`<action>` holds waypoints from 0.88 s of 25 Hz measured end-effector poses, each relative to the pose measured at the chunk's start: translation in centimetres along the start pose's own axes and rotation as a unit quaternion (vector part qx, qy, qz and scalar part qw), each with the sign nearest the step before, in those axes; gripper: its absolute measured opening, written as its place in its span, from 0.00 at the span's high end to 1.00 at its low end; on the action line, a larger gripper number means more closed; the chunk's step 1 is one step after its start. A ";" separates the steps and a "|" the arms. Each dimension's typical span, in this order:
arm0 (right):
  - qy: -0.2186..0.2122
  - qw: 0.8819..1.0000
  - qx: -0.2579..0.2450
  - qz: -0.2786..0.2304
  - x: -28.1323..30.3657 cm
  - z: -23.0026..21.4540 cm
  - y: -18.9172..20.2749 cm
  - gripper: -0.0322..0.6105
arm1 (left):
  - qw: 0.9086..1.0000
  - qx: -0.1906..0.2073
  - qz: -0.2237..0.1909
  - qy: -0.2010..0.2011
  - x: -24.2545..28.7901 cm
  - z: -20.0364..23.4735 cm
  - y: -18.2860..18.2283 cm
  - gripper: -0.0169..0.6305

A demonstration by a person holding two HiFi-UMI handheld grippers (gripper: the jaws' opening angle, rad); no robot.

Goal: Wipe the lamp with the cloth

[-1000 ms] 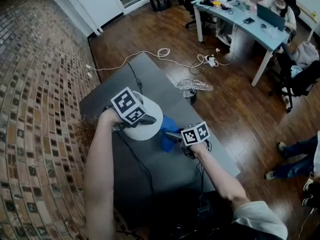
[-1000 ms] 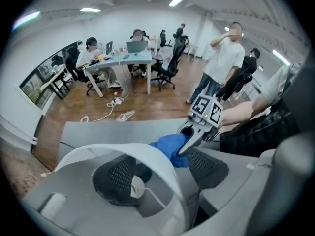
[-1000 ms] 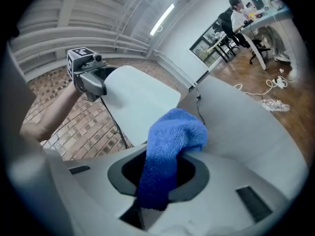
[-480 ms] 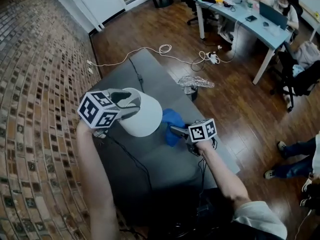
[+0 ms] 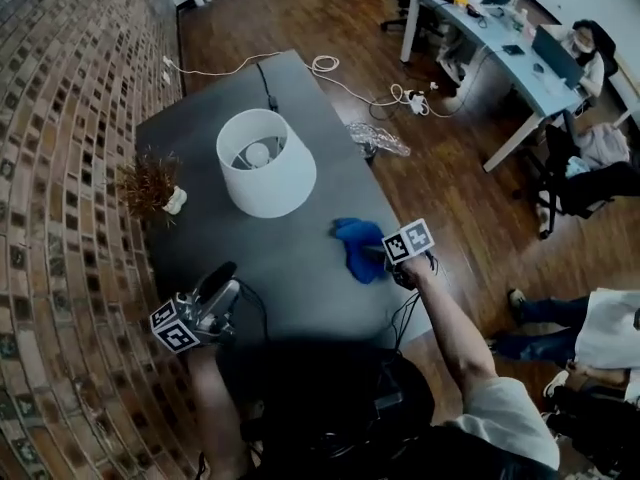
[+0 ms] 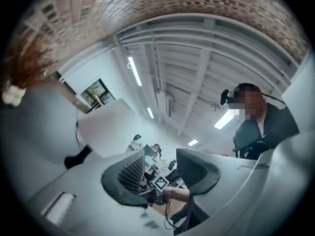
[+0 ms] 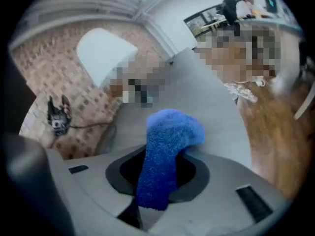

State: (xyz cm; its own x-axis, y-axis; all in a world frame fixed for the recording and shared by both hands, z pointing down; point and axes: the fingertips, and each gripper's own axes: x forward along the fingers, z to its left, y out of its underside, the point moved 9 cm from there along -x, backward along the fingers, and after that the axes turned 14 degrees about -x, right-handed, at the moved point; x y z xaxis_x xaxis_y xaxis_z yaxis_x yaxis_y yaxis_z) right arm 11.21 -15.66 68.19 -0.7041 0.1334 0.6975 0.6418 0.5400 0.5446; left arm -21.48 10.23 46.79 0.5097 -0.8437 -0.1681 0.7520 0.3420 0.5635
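Left hand-held gripper (image 5: 222, 276) (jaws just closing, empty) sits near the body; right hand-held gripper (image 5: 375, 255), arm outstretched, opening around cloth (image 5: 356, 240).

From above, the lamp (image 5: 280, 183) shows only shade and bulb (its base sits hidden beneath). The person's head (image 5: 330, 398) blocks the table's (image 5: 300, 278) near edge. Clutter on the desk (image 5: 500, 46) is too small to tell, and a bystander (image 5: 545, 318) is cut off by the right edge.
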 end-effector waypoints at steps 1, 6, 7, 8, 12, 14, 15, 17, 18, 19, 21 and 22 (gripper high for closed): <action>0.030 0.999 -0.016 0.039 0.5 -0.2 1.1 0.77 | 1.000 -0.016 -0.002 -0.007 -1.2 0.4 1.9 0.68; 0.084 0.994 -0.033 0.061 -3.1 -1.2 3.1 0.67 | 0.997 -0.064 -0.035 -0.023 -4.2 1.7 6.5 0.68; 0.087 0.995 -0.025 0.052 -4.0 -1.0 3.4 0.61 | 0.996 -0.068 -0.048 -0.022 -4.6 1.6 6.7 0.68; 0.090 0.995 -0.012 0.038 -4.8 -0.7 3.9 0.55 | 0.996 -0.069 -0.061 -0.019 -5.0 1.4 6.7 0.68; 0.094 0.995 0.045 -0.005 -9.0 2.0 7.1 0.46 | 0.992 -0.072 -0.107 0.015 -6.1 -0.9 6.0 0.68; 0.082 0.994 0.062 -0.026 -10.8 3.5 7.8 0.46 | 0.991 -0.063 -0.116 0.034 -5.7 -1.8 5.4 0.68; 0.075 0.994 0.066 -0.036 -11.3 4.2 7.8 0.46 | 0.991 -0.057 -0.116 0.042 -5.5 -2.1 5.1 0.68; 0.061 0.994 0.071 -0.057 -11.9 5.7 7.6 0.47 | 0.991 -0.046 -0.112 0.053 -5.0 -2.6 4.7 0.68; 0.054 0.993 0.073 -0.072 -12.1 6.6 7.4 0.47 | 0.991 -0.042 -0.111 0.057 -4.9 -2.9 4.6 0.68; 0.045 0.992 0.074 -0.096 -12.5 7.5 7.0 0.47 | 0.991 -0.040 -0.111 0.061 -4.8 -3.3 4.6 0.68; 0.020 0.981 0.062 -0.181 -13.9 10.2 5.0 0.49 | 0.990 -0.041 -0.116 0.073 -4.7 -4.0 4.5 0.68; 0.003 0.971 0.049 -0.235 -14.6 11.7 3.6 0.53 | 0.989 -0.041 -0.120 0.082 -4.6 -4.3 4.3 0.68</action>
State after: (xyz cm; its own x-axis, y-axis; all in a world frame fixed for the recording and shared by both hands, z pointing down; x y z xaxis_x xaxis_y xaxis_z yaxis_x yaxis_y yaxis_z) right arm 20.22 -5.94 54.47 -0.9104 -0.1517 0.3849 0.2171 0.6167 0.7566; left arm -18.81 17.38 46.48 0.3692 -0.8283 -0.4215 0.8869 0.1785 0.4261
